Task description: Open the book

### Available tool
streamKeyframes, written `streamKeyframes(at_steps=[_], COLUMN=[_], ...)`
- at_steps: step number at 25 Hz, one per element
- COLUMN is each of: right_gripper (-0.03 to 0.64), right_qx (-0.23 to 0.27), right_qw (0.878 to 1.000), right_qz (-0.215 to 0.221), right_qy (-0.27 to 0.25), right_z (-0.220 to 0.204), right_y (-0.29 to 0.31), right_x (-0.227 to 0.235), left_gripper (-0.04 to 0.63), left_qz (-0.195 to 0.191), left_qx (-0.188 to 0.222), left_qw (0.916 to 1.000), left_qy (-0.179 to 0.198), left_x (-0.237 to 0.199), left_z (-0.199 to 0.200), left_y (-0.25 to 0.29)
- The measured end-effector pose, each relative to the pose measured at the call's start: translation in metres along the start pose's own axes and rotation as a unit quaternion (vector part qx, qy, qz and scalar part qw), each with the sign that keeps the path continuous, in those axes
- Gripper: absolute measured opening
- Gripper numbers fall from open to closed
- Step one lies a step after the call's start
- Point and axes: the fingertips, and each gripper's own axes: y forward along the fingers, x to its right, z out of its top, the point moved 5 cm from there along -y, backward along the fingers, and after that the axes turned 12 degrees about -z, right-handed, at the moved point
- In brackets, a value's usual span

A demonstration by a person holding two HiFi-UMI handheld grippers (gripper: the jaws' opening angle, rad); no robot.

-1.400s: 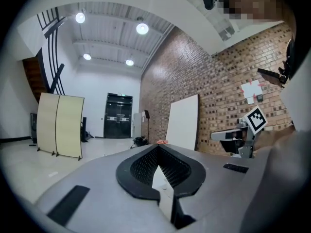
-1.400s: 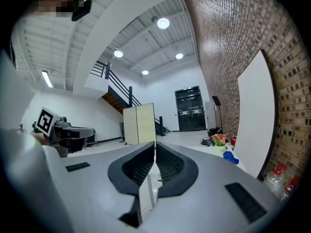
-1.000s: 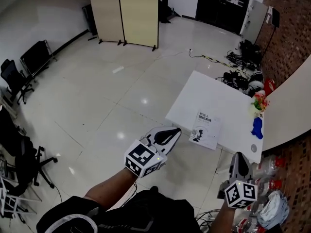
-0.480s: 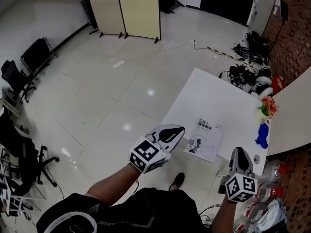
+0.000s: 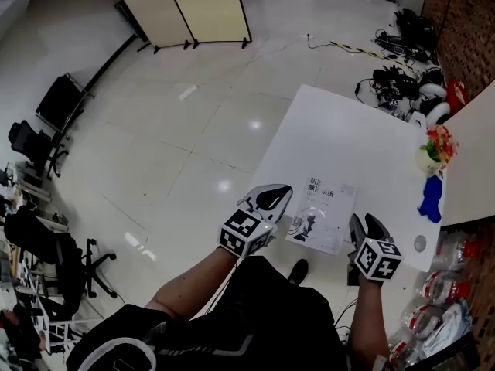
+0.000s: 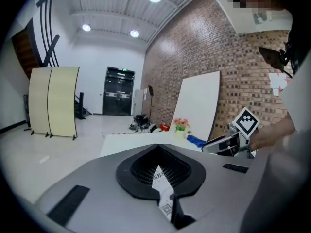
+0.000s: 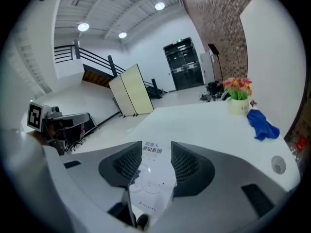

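A closed white book lies on the white table near its front edge. My left gripper hangs just left of the book, over the table's edge, with its jaws shut and empty. Through the slit between its pads a sliver of the book shows. My right gripper is at the book's right front corner. Its jaws are opening, and in the right gripper view they stand apart with the book's cover lying ahead between them, untouched.
A pot of flowers, a blue cloth and a small round disc sit along the table's right side. A white board leans there. Cables and gear lie on the floor behind, a folding screen farther off, office chairs at left.
Both grippers have come forward and down to the table's front edge, either side of the book. The right jaws, shut before, now stand apart.
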Motion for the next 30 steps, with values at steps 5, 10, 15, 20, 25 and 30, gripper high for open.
streamKeyframes(at_steps=[5,10,15,20,25,30], right_gripper=[0.149,0.149,0.149,0.149,0.147,0.146], right_qx=[-0.084,-0.139,-0.172,-0.192,-0.212,-0.221], right_qw=[0.996,0.989,0.983,0.978,0.973,0.97], right_qz=[-0.016,-0.028,-0.037,-0.048,-0.053,-0.059], right_qy=[0.028,0.038,0.055,0.067,0.079,0.076], right_z=[-0.045,-0.074,-0.09,-0.1,-0.112,-0.113], right_y=[0.044,0.08,0.096,0.104,0.108,0.11], right_x=[0.011,0.014,0.015,0.018,0.017,0.019], left_gripper=[-0.003,-0.003,-0.003,-0.003,-0.003,-0.003], left_qz=[-0.015,-0.029,-0.045,-0.059,-0.055,-0.06], left_qx=[-0.059,-0.117,-0.142,-0.145,-0.15,-0.152], left_qw=[0.9966,0.9898,0.9843,0.9824,0.9819,0.9815], left_qy=[-0.055,-0.077,-0.095,-0.102,-0.102,-0.101], left_x=[-0.018,-0.036,-0.037,-0.039,-0.042,-0.044], left_z=[-0.052,-0.096,-0.122,-0.129,-0.133,-0.132], left_y=[0.03,0.052,0.064,0.068,0.066,0.066])
